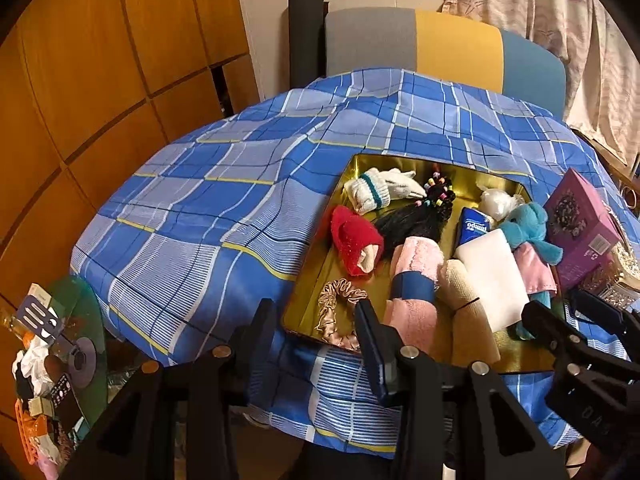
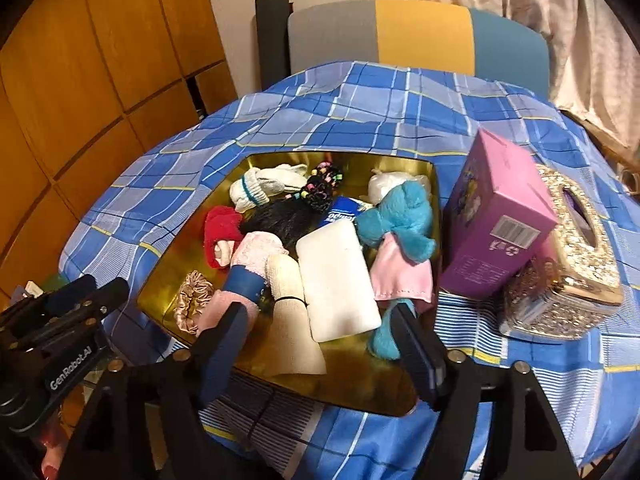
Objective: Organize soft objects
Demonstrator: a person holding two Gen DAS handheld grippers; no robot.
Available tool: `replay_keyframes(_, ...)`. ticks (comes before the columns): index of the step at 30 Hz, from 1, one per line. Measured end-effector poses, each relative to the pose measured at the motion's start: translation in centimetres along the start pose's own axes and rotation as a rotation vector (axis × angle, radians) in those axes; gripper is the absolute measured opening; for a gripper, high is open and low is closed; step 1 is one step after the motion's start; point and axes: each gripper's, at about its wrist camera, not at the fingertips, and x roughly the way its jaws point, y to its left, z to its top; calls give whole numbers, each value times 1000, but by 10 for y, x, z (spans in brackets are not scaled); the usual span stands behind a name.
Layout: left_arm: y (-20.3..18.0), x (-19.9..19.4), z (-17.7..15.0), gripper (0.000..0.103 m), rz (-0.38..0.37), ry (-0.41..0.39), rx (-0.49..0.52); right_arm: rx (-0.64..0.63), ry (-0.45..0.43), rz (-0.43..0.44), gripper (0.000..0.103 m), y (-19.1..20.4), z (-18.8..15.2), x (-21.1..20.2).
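A gold tray (image 2: 192,280) sits on a table with a blue checked cloth (image 1: 208,200), and the soft things are piled inside it. At the far end lie a white sock (image 2: 256,190) and a black hair piece with bright little clips (image 2: 316,196). Near them sit a red sock (image 2: 222,232), a blue tissue pack (image 2: 338,214) and a small white plastic bag (image 2: 386,186). A blue plush toy (image 2: 400,220) (very fluffy) lies on the right side of the tray, on top of a pink cloth (image 2: 400,276). In the middle lies a white sponge block (image 2: 338,280), touching a cream rolled cloth (image 2: 292,320). Just to the left of that is a pink towel with a blue band (image 2: 244,280), and a shiny pink scrunchie (image 2: 192,300) lies in the near left corner. Outside the tray, on the right, a purple box (image 2: 492,224) leans on a sparkly tissue box (image 2: 572,264). The right gripper (image 2: 320,344) hangs over the near edge of the tray with its fingers wide apart and nothing between them. The left gripper (image 1: 316,332) hangs by the near left corner of the tray, its fingers partly apart and holding nothing. A chair with grey, yellow and blue stripes (image 1: 440,44) stands behind the table.
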Motion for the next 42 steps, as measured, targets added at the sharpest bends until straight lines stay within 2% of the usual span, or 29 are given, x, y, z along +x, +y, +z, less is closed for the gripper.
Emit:
replay_keyframes(2, 1, -6, -1, 41, 3, -10, 1, 3, -14, -26, 89, 3, -2, -6)
replay_keyframes(11, 10, -26, -7, 41, 7, -37, -8, 22, -95, -125, 101, 14, -15, -40)
replay_keyframes(19, 12, -46, -10, 41, -6, -82, 0, 27, -130, -175, 103, 14, -23, -57)
replay_keyframes(24, 11, -50, -14, 41, -40, -69, 4, 37, -148, -205, 103, 14, -21, -60)
replay_keyframes(36, 5, -60, -20, 41, -109, -76, 26, 49, -153, -218, 103, 12, -21, -59)
replay_keyframes(42, 3, -60, -21, 41, -111, -77, 35, 48, -154, -222, 103, 11, -21, -59)
